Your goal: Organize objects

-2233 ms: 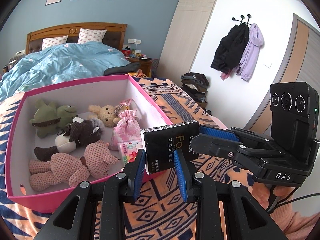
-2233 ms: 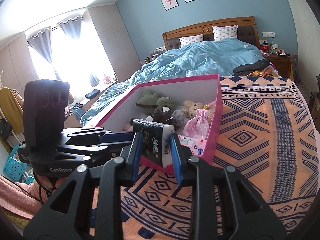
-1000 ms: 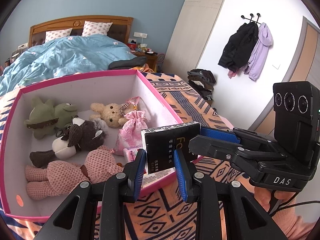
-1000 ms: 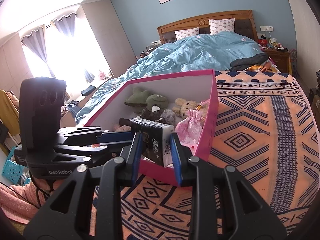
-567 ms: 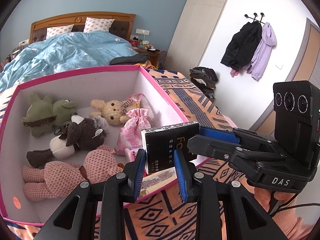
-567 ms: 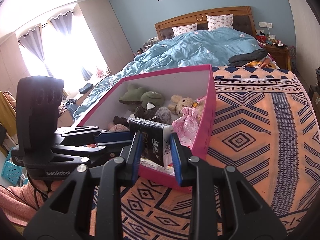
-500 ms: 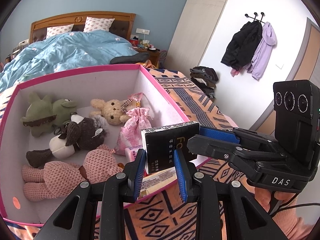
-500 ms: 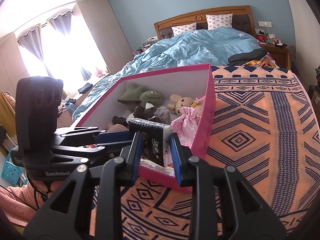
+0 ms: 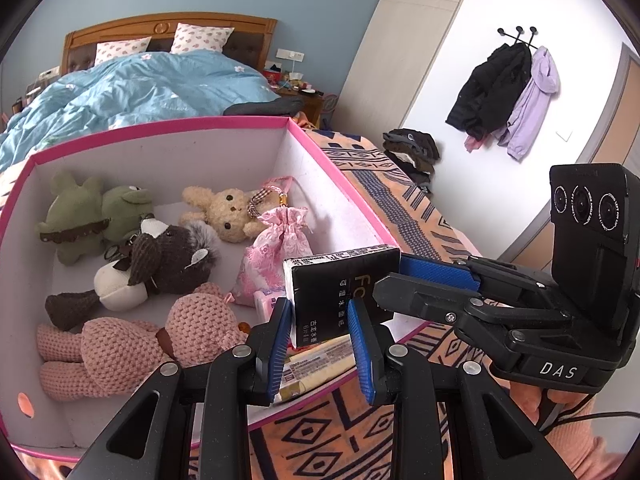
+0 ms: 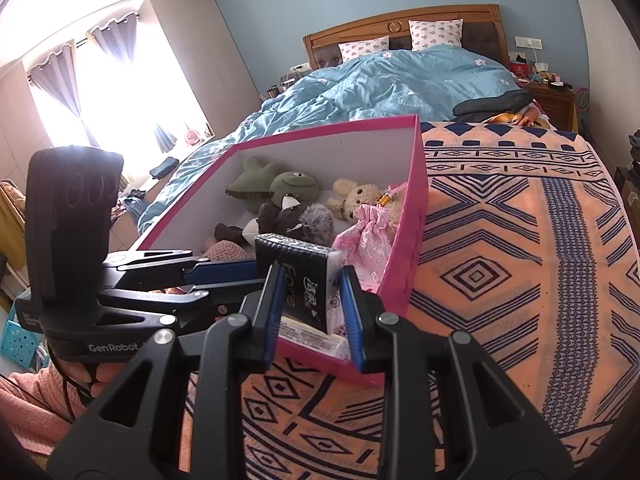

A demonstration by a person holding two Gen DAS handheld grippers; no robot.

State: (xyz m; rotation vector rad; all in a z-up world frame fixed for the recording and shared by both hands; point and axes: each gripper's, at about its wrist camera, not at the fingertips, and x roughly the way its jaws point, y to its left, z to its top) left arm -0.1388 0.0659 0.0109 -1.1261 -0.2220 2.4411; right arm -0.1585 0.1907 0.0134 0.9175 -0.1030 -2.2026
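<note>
"DAS" is printed in white on the right gripper [image 9: 424, 286] body, at four o'clock in the left wrist view. "GenRobot" marks the left gripper [image 10: 224, 270] body, at eight o'clock in the right wrist view. The black pack [image 10: 306, 284] reads "Fore" (possibly cropped), beside Chinese characters too small to read.

This is a home bedroom: a wooden-headboard bed [image 10: 400, 28] with a blue duvet [image 10: 384, 84], a bedside table [image 9: 298, 98], curtained windows [image 10: 116, 92] and hung jackets [image 9: 504, 92].
</note>
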